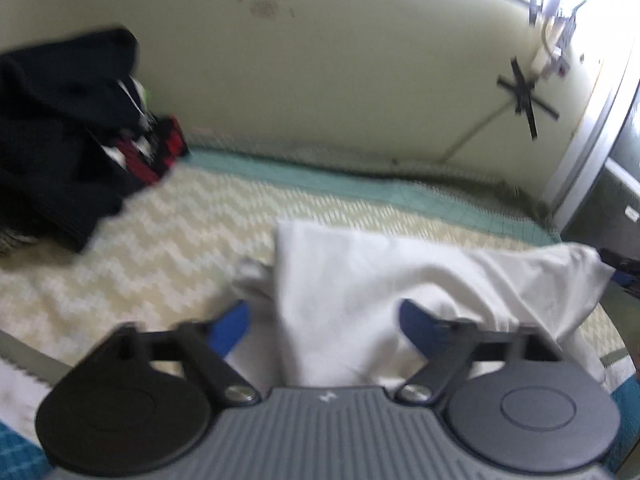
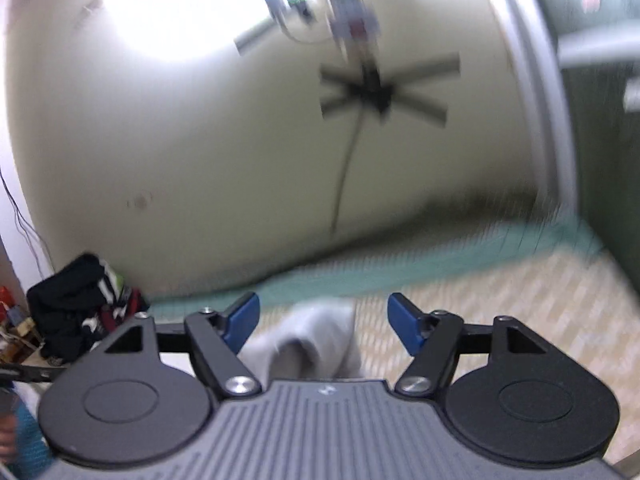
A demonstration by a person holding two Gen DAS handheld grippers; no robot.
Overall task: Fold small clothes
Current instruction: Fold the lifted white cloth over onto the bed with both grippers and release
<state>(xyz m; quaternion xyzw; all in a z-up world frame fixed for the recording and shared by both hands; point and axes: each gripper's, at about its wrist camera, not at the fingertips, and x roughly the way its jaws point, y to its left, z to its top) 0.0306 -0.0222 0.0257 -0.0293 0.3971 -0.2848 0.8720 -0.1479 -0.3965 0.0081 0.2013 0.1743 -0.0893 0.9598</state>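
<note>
A small white garment [image 1: 384, 280] lies bunched on the zigzag-patterned bed cover [image 1: 160, 248]. My left gripper [image 1: 326, 326] is open, its blue pads [image 1: 234, 326] apart on either side of the cloth's near part. In the right wrist view, my right gripper [image 2: 324, 326] is open with blue pads [image 2: 404, 326] wide apart, and a fold of the white garment [image 2: 316, 336] lies between and below them. Both views are blurred. The right gripper's tip [image 1: 620, 266] shows at the cloth's right edge in the left wrist view.
A pile of dark clothes [image 1: 68, 140] sits at the bed's far left against the cream wall [image 1: 340, 80]; it also shows in the right wrist view [image 2: 76, 300]. A teal border [image 1: 320, 176] runs along the bed's far edge. A door frame [image 1: 592, 140] stands at right.
</note>
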